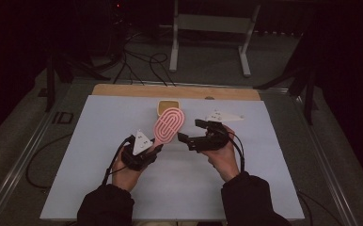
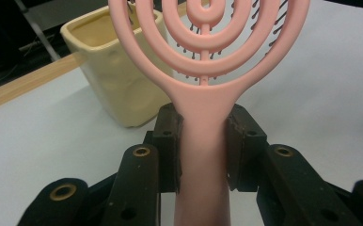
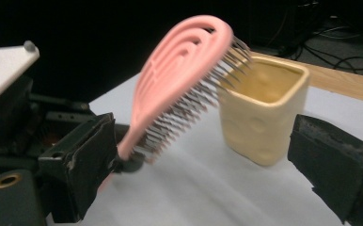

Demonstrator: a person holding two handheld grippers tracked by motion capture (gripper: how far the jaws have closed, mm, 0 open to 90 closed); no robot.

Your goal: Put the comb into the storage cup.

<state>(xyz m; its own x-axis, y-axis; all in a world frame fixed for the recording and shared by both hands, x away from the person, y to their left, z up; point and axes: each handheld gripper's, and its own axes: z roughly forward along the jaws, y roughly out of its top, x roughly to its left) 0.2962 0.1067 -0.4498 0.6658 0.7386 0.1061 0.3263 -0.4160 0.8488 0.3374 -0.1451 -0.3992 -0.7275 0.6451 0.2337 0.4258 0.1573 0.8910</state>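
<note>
A pink vented hairbrush (image 1: 169,125) stands raised over the white board, its bristles turned toward my right hand. My left gripper (image 1: 157,147) is shut on its handle; in the left gripper view the pads (image 2: 168,141) press on both sides of the pink handle (image 2: 203,155). Behind the brush head stands a pale yellow square cup (image 1: 169,104), upright on the board. My right gripper (image 1: 189,131) is open just right of the brush. In the right gripper view the bristles (image 3: 184,113) and the cup (image 3: 264,108) lie between its wide-apart jaws, and nothing touches them.
The white board (image 1: 123,188) covers the table, with a wooden strip (image 1: 123,89) along its far edge. Beyond it a metal stand (image 1: 208,23) and several loose cables (image 1: 137,61) rest on the dark floor. Bare board lies to both sides and in front.
</note>
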